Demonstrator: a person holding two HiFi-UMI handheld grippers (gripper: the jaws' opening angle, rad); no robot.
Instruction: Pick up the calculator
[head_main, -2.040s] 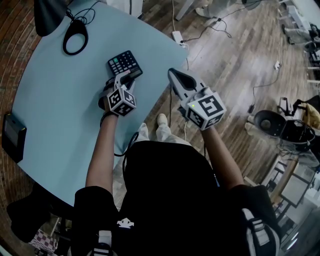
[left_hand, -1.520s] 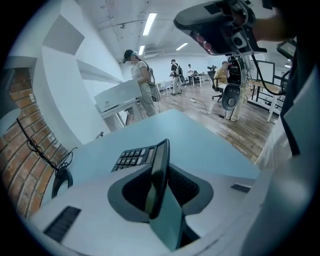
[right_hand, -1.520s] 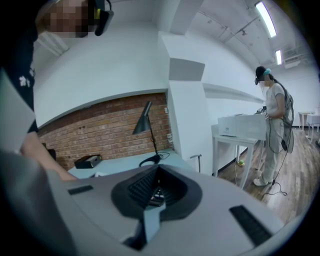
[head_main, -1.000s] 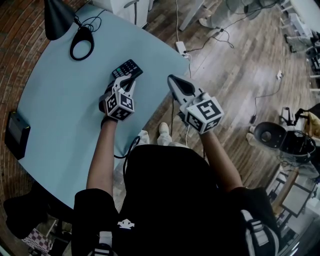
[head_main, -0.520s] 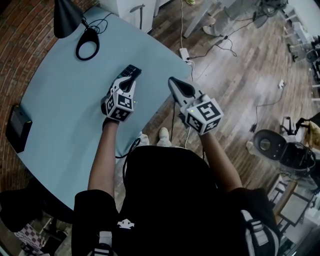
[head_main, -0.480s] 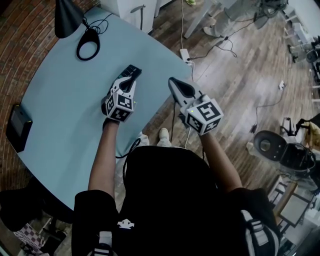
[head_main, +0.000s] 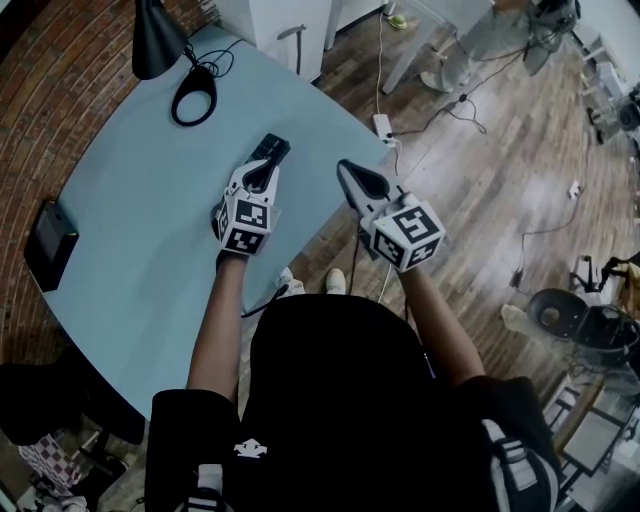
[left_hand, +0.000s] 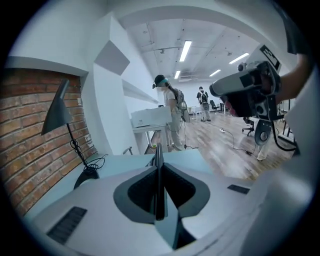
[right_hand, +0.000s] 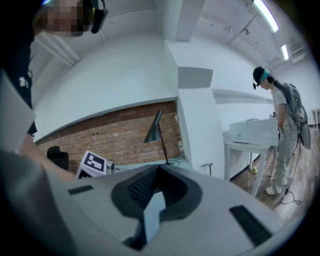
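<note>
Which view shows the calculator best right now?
Head view: the calculator shows as a dark slab sticking out of the left tongs. Left gripper view shows only its thin edge, clamped between the jaws. Right gripper view does not show it.

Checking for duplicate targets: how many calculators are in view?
1: the calculator, clamped edge-on in the left gripper above the table. No other shows; some of it is hidden.
</note>
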